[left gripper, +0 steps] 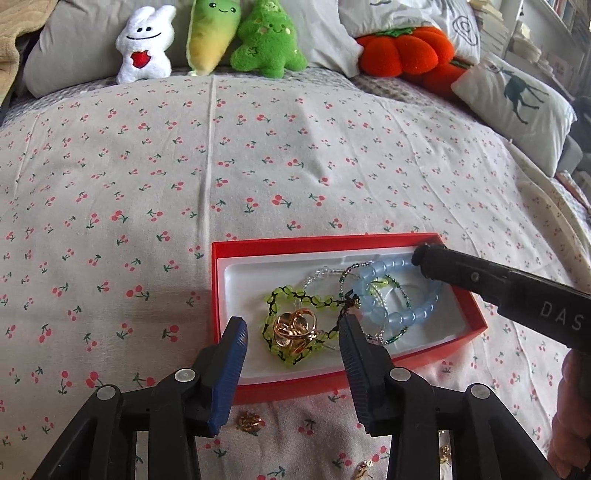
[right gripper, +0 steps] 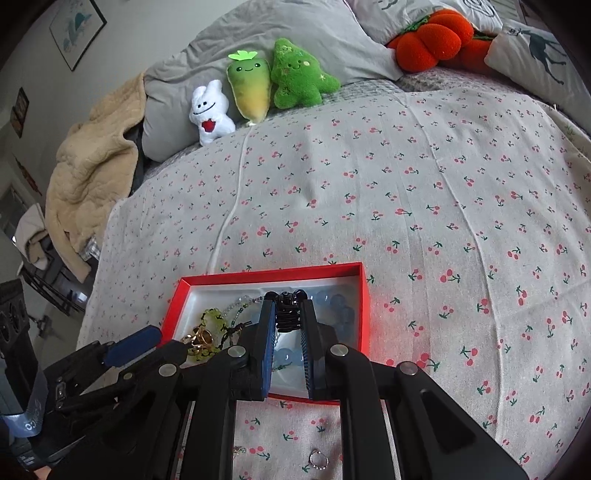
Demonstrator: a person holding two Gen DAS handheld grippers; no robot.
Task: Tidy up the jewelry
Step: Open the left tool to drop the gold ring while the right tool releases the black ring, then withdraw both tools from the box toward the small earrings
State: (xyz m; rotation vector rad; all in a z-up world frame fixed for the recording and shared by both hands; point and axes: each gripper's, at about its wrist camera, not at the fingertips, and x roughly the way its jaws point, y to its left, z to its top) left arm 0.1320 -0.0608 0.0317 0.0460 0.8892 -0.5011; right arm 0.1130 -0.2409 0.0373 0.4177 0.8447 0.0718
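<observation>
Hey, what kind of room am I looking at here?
Most likely a bedroom: the work surface is a bed with a cherry-print sheet, grey pillows and plush toys at its head, and a framed picture on the wall.

Your right gripper [right gripper: 289, 308] pinches a black beaded piece [right gripper: 286, 314] above the red box [right gripper: 360, 306], where blue beads [right gripper: 341, 306] and a gold ring [right gripper: 202, 336] lie; your left gripper [right gripper: 135, 345] hangs alongside.
</observation>
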